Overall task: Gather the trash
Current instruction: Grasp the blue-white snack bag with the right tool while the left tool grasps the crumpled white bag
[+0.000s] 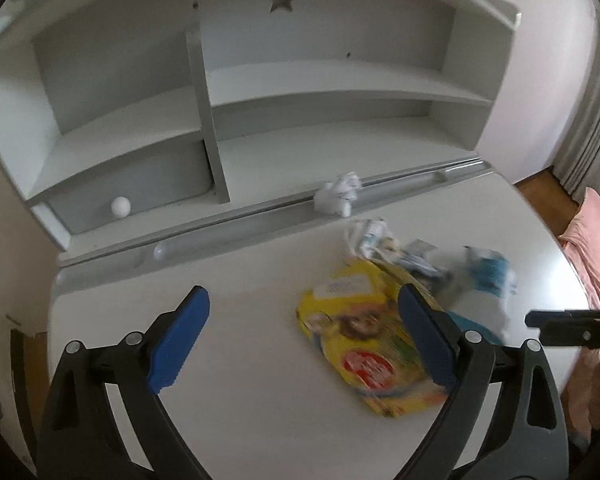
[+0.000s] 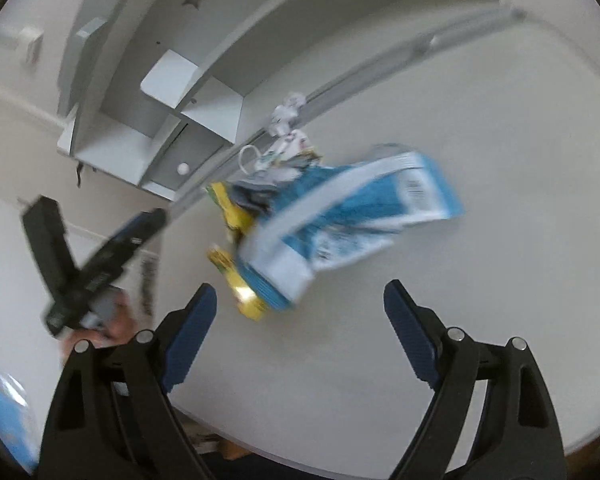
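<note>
the left gripper is held above the white desk, its blue-padded jaws spread wide with nothing between them. the right gripper is likewise held over the desk with jaws apart and empty. the trash lies in a loose heap on the desk: a yellow wrapper, a blue and white packet just beside it, and crumpled white paper against the grey groove at the desk's back. a shelf unit stands behind.
</note>
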`<action>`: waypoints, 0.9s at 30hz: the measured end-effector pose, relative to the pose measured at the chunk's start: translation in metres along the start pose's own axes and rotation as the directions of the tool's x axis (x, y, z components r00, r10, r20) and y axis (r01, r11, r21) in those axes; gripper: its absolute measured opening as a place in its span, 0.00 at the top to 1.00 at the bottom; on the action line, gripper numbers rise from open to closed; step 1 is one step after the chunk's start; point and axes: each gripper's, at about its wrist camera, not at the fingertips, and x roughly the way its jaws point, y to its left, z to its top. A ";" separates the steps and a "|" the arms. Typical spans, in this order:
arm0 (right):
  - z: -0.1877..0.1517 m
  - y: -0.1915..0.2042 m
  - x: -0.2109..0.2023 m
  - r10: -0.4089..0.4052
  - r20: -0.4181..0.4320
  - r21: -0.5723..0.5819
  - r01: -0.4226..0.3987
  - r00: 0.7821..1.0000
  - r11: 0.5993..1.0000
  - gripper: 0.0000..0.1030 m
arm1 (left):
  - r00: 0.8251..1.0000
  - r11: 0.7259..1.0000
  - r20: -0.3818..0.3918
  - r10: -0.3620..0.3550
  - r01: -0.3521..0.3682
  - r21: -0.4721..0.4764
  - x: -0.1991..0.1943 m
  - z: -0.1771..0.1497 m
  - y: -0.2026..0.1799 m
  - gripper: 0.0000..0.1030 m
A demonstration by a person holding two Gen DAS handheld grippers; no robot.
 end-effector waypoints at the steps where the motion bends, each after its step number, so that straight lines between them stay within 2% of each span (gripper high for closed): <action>1: 0.005 0.006 0.009 -0.004 -0.002 0.005 0.004 1.000 1.000 0.20 | 1.000 1.000 -0.011 -0.009 0.009 -0.005 0.012 0.008 0.003 0.11; 5: 0.015 0.012 0.020 -0.064 0.027 0.027 0.063 0.998 0.998 0.23 | 0.998 0.998 -0.017 -0.056 0.056 -0.011 0.039 0.033 0.011 0.11; 7: 0.018 0.011 0.024 -0.083 0.022 0.023 0.083 0.996 0.996 0.34 | 0.998 0.998 -0.026 -0.060 0.060 -0.014 0.057 0.050 0.008 0.11; 9: 0.017 0.008 0.027 -0.079 0.016 0.026 0.078 0.997 0.997 0.61 | 0.996 0.997 -0.038 -0.081 0.080 -0.010 0.070 0.061 0.004 0.11; 10: 0.016 0.008 0.024 -0.078 0.022 0.015 0.077 0.997 0.997 0.61 | 0.995 0.996 -0.042 -0.090 0.089 -0.004 0.076 0.066 0.003 0.11; 11: 0.013 0.007 0.018 -0.081 0.037 0.007 0.080 0.996 0.997 0.67 | 0.994 0.995 -0.054 -0.095 0.096 0.010 0.087 0.073 -0.001 0.11; 13: 0.010 0.009 0.004 -0.090 0.079 -0.027 0.092 0.993 0.995 0.68 | 0.992 0.995 -0.086 -0.097 0.099 0.019 0.105 0.080 -0.005 0.11; 18: 0.003 0.007 -0.024 -0.103 0.123 -0.079 0.113 0.987 0.990 0.68 | 0.986 0.993 -0.131 -0.102 0.108 0.037 0.137 0.082 -0.012 0.12; 20: 0.003 0.005 -0.028 -0.114 0.129 -0.090 0.126 0.985 0.988 0.68 | 0.983 0.993 -0.151 -0.107 0.114 0.038 0.146 0.080 -0.014 0.19; 23: 0.001 -0.002 -0.033 -0.133 0.135 -0.090 0.146 0.982 0.985 0.68 | 0.974 0.991 -0.187 -0.130 0.135 0.014 0.159 0.078 -0.012 0.37; 24: 0.000 -0.004 -0.035 -0.140 0.140 -0.090 0.153 0.980 0.984 0.68 | 0.976 0.991 -0.179 -0.124 0.129 0.019 0.159 0.078 -0.012 0.41; 25: -0.001 -0.004 -0.037 -0.146 0.146 -0.091 0.160 0.978 0.983 0.68 | 0.978 0.992 -0.173 -0.119 0.125 0.026 0.159 0.078 -0.010 0.60; 27: -0.004 -0.009 -0.045 -0.167 0.166 -0.097 0.184 0.972 0.978 0.68 | 0.975 0.991 -0.181 -0.125 0.131 0.022 0.155 0.077 -0.010 0.62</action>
